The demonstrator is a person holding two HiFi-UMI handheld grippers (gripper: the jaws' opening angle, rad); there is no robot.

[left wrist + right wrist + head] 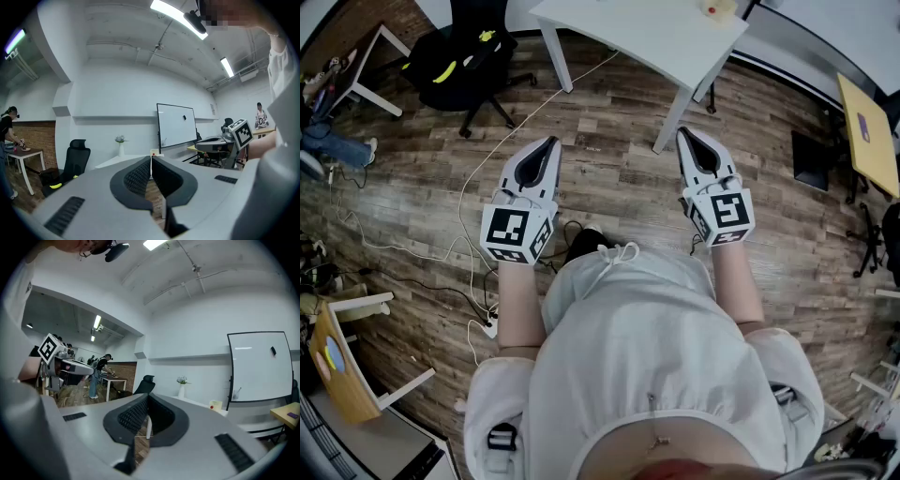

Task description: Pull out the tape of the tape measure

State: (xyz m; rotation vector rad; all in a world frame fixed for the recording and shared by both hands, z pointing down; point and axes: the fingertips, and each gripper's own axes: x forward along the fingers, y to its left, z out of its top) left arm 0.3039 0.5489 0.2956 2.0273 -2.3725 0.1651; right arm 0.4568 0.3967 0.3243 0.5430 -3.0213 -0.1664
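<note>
Wooden floor (609, 178) lies under the left claw (549, 142) and the right claw (684, 133), both closed on nothing and held level. A small pale thing (717, 7) on the white table (628, 28) ahead may be the tape measure. If so, it is probably a hard, smooth, light case, best clamped across its sides, with a springy tape pulled by its end hook.

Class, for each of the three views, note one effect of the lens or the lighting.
Head view: the fisheye lens curves the boards of the brown wood-plank floor. Left gripper view: the long ceiling strip light glares white, and the picture's corners go black. Right gripper view: the black-framed whiteboard bows outward.
</note>
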